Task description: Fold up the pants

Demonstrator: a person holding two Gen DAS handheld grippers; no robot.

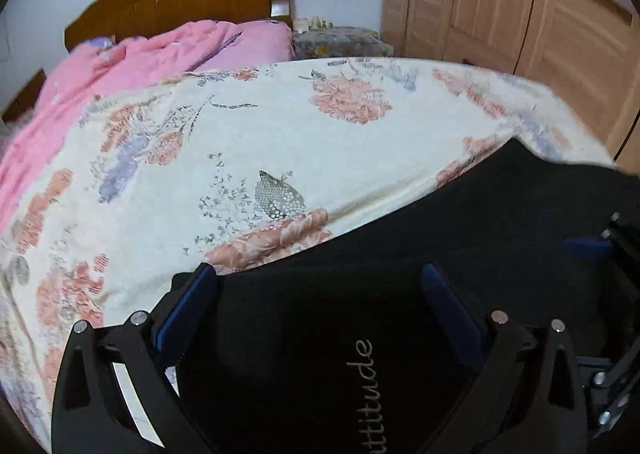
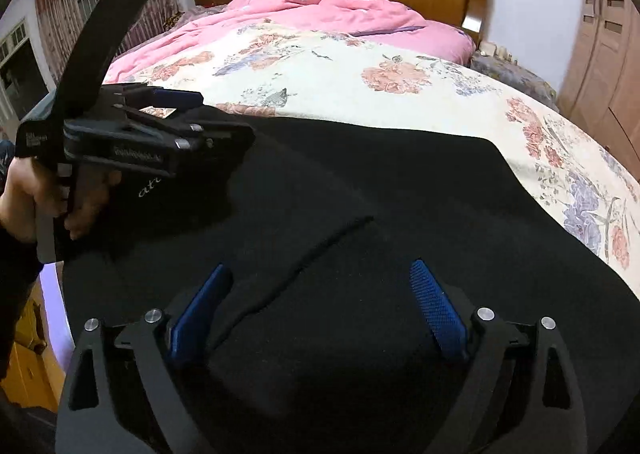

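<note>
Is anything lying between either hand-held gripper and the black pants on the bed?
Nothing visible. The black pants lie spread on the floral bedspread; the left hand-held gripper and right hand-held gripper are both open directly over the fabric, with no other object on it.

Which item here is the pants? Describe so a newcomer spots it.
Start at the bed with the floral sheet. At its near edge lie the pants, beneath both open grippers. They are the only plain black cloth, with cursive lettering; the heaped quilt is pink.

Bed (image 2: 400,102) with floral sheet, black pants (image 2: 360,214), pink quilt (image 2: 320,10)
</note>
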